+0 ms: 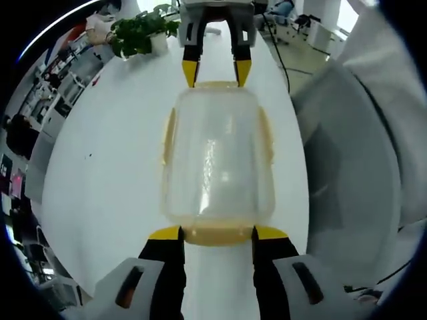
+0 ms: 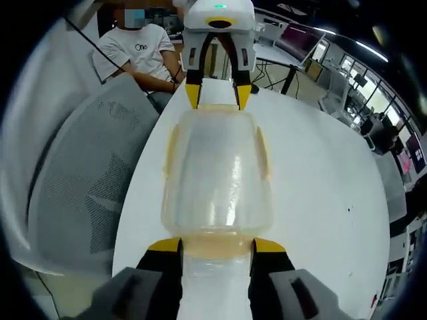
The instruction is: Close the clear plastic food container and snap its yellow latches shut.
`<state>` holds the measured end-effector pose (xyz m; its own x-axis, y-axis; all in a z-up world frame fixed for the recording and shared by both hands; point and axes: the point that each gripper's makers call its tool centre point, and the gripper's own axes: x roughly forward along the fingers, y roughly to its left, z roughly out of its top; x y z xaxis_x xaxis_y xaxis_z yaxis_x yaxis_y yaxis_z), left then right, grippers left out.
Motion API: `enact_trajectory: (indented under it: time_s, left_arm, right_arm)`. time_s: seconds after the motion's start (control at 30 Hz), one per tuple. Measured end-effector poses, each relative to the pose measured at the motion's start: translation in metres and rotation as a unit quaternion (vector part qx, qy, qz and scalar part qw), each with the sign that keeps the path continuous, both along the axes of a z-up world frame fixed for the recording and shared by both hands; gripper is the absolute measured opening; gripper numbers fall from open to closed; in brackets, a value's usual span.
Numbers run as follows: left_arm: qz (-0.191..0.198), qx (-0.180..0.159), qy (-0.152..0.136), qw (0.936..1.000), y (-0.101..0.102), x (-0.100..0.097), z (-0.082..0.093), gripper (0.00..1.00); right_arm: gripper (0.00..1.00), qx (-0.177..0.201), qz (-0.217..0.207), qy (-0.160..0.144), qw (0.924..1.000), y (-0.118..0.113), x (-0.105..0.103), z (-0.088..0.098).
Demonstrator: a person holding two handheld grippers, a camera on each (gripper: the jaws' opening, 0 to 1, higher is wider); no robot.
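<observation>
**Container lies lengthwise between two facing claws**

At the bottom of the left gripper view, the left claw (image 1: pixel 217 233) has its yellow-tipped jaws spread about as wide as the container's narrow end, one tip at each near corner. They seem to touch or nearly touch the near yellow latch (image 1: pixel 217 236), a pale yellow band across that end; I cannot tell whether they press it. The right gripper view gives the mirror picture: the right claw (image 2: pixel 216 245) at the bottom centre, jaws at a similar moderate spread, tips flanking the near end.

Just beyond the tips, filling the middle of each frame, lies the clear plastic food container (image 1: pixel 218 157), resting on the white worktop (image 1: pixel 120 173). Its lid looks already seated. Its long axis runs straight away from each claw, up the frame, so each claw faces one short end and neither is nearer than the other. Yellow side latches (image 1: pixel 168 137) show along the long edges; whether they are snapped down cannot be told.

At the far end, top centre, the opposite claw points back with its tips at the far corners. The coming move likely turns on this end-to-end alignment: each claw can push inward or down on its own end latch.

Farther off, a potted plant (image 1: pixel 141 32) sits upper left in the left gripper view and a grey mesh chair (image 2: pixel 87 180) stands at the left of the right gripper view.
</observation>
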<state>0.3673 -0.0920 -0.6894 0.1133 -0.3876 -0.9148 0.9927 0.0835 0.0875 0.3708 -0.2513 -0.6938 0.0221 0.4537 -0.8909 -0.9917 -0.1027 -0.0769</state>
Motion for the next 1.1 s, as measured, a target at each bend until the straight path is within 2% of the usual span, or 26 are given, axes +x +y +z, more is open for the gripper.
enact_trajectory:
  time_s: [0.5,1.1]
  left_arm:
    - [-0.002,-0.002,0.010,0.9999,-0.032,0.008,-0.020,0.37]
    - [-0.008,0.001,0.019,0.9998,-0.049,0.016,-0.039,0.37]
  right_arm:
    - [0.37,-0.012,-0.001,0.010,0.9999,-0.032,0.007,-0.018]
    - [0.37,-0.032,-0.004,0.010,0.9994,-0.049,0.014,-0.039]
